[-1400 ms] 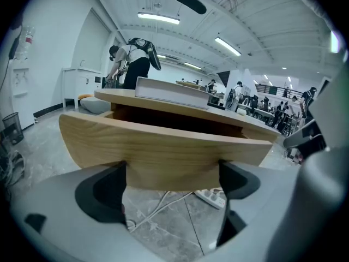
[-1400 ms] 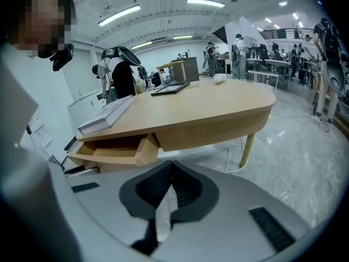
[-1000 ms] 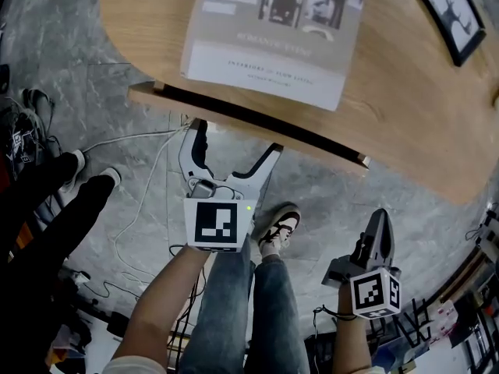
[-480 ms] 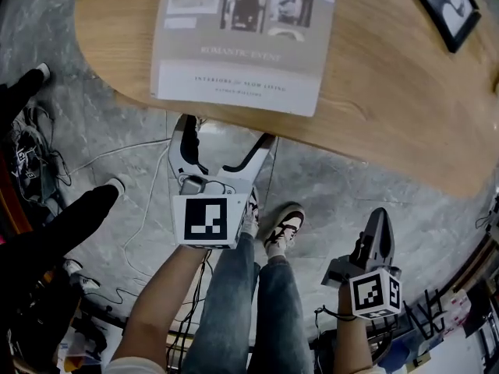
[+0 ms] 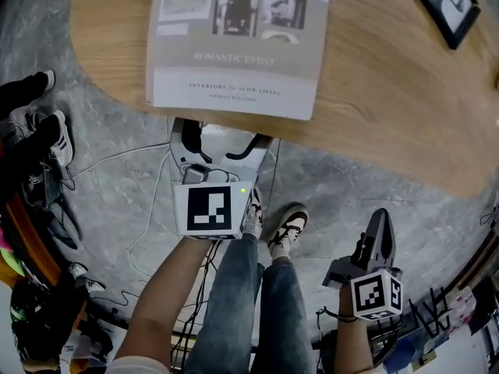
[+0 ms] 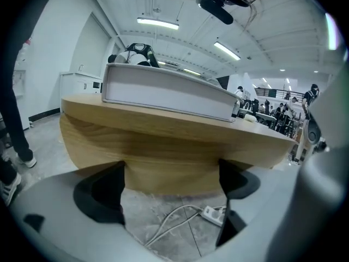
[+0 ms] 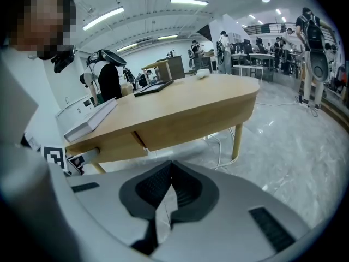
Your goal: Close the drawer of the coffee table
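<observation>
The wooden coffee table [image 5: 390, 92] fills the top of the head view, and its drawer is hidden there under the tabletop. In the right gripper view the drawer front [image 7: 112, 149] sits nearly level with the table's side, a thin seam at its right end. My left gripper [image 5: 224, 135] is open, its fingertips tucked under the table's near edge. In the left gripper view the drawer front [image 6: 169, 160] stands right against the open left gripper [image 6: 172, 187], with nothing between the jaws. My right gripper [image 5: 380, 236] hangs shut and empty above the floor, well short of the table.
A large grey book [image 5: 238, 41] lies on the tabletop, and a black picture frame [image 5: 440, 6] lies at its far right. White cables and a power strip [image 6: 212, 214] lie on the marble floor under the table. The person's shoes [image 5: 284, 228] stand below my left gripper.
The drawer stuck out from under the tabletop a second ago and now is out of sight beneath it. My left gripper has moved in towards the table. The right gripper has stayed put.
</observation>
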